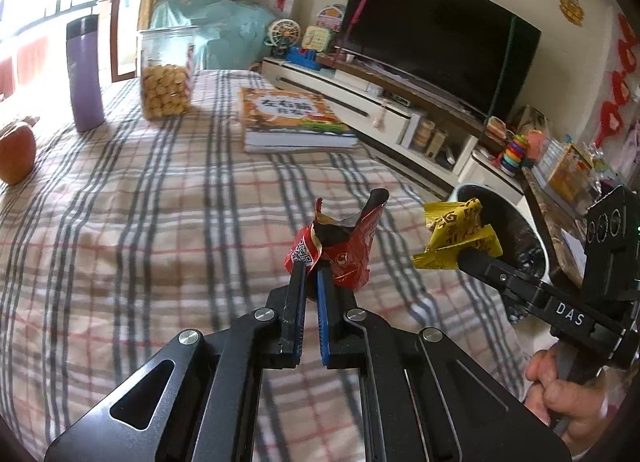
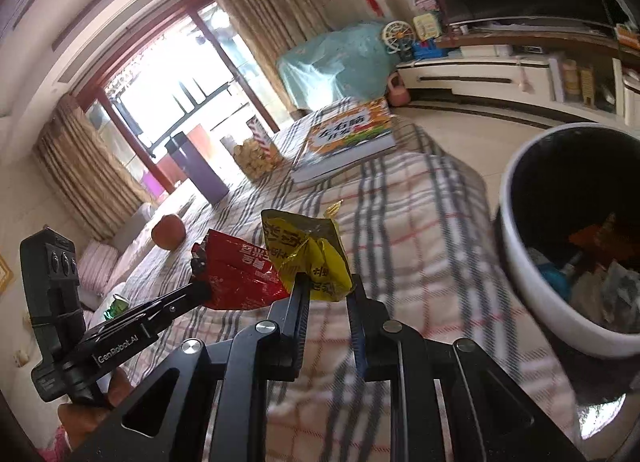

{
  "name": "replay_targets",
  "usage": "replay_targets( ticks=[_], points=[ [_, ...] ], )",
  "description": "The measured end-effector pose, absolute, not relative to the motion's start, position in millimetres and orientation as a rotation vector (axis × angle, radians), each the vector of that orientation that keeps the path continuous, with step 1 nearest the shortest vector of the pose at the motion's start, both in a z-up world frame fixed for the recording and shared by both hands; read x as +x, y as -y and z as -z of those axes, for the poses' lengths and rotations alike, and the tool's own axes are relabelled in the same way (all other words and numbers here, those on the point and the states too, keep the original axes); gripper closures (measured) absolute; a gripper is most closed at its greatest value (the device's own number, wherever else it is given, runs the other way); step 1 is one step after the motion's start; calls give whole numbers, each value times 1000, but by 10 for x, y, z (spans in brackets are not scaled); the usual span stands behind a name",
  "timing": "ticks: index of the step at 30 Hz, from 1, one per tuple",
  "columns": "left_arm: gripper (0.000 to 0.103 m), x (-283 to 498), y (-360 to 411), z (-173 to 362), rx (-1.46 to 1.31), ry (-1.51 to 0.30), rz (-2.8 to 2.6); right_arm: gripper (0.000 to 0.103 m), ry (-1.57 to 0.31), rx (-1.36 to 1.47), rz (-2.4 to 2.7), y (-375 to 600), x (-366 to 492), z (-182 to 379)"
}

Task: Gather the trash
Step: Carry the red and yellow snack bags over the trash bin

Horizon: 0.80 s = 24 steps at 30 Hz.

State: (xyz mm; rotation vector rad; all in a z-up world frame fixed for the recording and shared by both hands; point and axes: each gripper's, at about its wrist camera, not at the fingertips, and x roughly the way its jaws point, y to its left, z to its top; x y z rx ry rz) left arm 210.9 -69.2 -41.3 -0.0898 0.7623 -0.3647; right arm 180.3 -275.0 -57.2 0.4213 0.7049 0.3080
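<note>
Table cover [image 1: 140, 221]: plaid cloth, grey and red stripes, fills most of my left wrist view from 6 to 11 o'clock.
TV [image 1: 436, 37]: dark screen at 1 o'clock in the left view, above a white cabinet [image 1: 360, 97].
Bin [image 2: 520, 262]: white outside, dark inside, at 3 o'clock in my right wrist view, beside the table edge. Scraps already lie in it.
Book [image 1: 292, 121]: thick, orange cover, flat on the cloth at 12 o'clock in the left view.
Biscuit jar [image 1: 166, 77]: clear, part full, at 11 o'clock, just beside the purple flask [image 1: 84, 73], which stands upright.
Orange fruit [image 1: 16, 153]: on the cloth at 9 o'clock, at the edge of the left view.
Left gripper [image 1: 310, 274]: my jaws are pinched together on the red wrapper [image 1: 340, 250], held up off the cloth at centre of the left view.
Right gripper [image 2: 326, 286]: jaws clamped on the yellow wrapper [image 2: 312, 254], off the cloth, at centre of the right view; the bin sits at its 3 o'clock.
Wrappers: red one at 9 o'clock of the yellow one in the right view, close together; I cannot tell whether they touch.
My right hand [image 1: 560, 386]: fingers round the handle, at 4 o'clock in the left view.
</note>
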Motion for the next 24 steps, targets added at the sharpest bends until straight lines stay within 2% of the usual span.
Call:
replay_targets(
  ticks=[24],
  points=[
    [99,1981,1552,220,-11,-738,519,84,-622,465,-151,3610,1297,393]
  ],
)
